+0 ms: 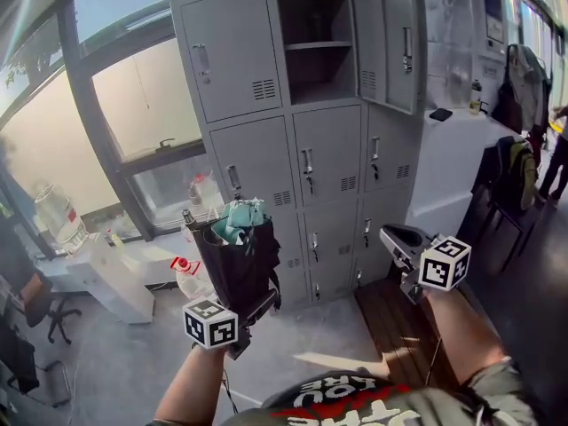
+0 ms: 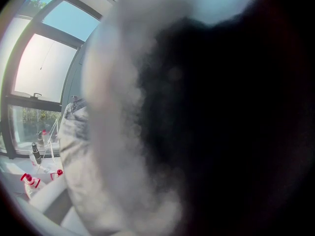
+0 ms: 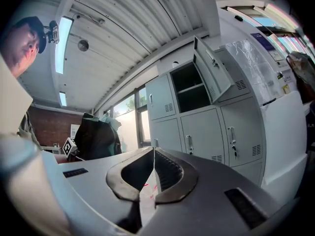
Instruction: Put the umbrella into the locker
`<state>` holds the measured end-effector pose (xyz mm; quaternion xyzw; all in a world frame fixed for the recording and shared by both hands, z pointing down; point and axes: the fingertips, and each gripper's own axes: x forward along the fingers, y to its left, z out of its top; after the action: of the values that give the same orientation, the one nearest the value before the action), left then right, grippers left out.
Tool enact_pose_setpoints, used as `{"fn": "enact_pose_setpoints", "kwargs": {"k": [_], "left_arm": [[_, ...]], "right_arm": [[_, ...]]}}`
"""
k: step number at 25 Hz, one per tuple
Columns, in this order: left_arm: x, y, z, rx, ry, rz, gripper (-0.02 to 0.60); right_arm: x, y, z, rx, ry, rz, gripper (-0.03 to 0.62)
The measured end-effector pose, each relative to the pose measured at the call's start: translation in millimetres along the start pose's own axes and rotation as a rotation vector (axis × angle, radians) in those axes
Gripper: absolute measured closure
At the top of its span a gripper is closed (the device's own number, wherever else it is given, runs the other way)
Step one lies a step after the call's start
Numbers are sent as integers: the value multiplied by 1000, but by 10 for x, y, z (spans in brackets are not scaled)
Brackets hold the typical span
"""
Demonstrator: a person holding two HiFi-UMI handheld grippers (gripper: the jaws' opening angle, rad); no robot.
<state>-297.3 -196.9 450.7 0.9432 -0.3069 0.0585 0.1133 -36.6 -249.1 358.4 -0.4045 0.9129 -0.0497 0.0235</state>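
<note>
Black umbrella (image 1: 238, 260) upright, clamped in left gripper (image 1: 248, 307) fingers; right gripper (image 1: 391, 236) level, fingers together, empty.

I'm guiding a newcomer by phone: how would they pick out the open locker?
Find the grey locker bank beside the window. In its top row, the middle compartment is the one. Only its door hangs open, showing a dark interior with one shelf.

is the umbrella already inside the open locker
No, the umbrella sits in the left gripper, out in front of the open locker.
</note>
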Motion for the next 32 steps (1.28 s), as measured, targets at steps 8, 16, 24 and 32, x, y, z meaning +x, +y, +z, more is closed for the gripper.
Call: {"fn": "enact_pose_setpoints", "kwargs": {"k": [8, 16, 24, 32], "left_arm": [[1028, 444, 362, 26, 1, 68, 456], [2322, 897, 1273, 60, -45, 204, 456], [3097, 1311, 2315, 196, 13, 332, 456], [3649, 1533, 3266, 127, 79, 282, 456]], "right_arm": [[498, -995, 325, -33, -45, 79, 557], [1007, -1967, 732, -114, -33, 237, 557], [1327, -2388, 855, -132, -33, 321, 557], [1456, -2566, 775, -99, -21, 334, 557]]}}
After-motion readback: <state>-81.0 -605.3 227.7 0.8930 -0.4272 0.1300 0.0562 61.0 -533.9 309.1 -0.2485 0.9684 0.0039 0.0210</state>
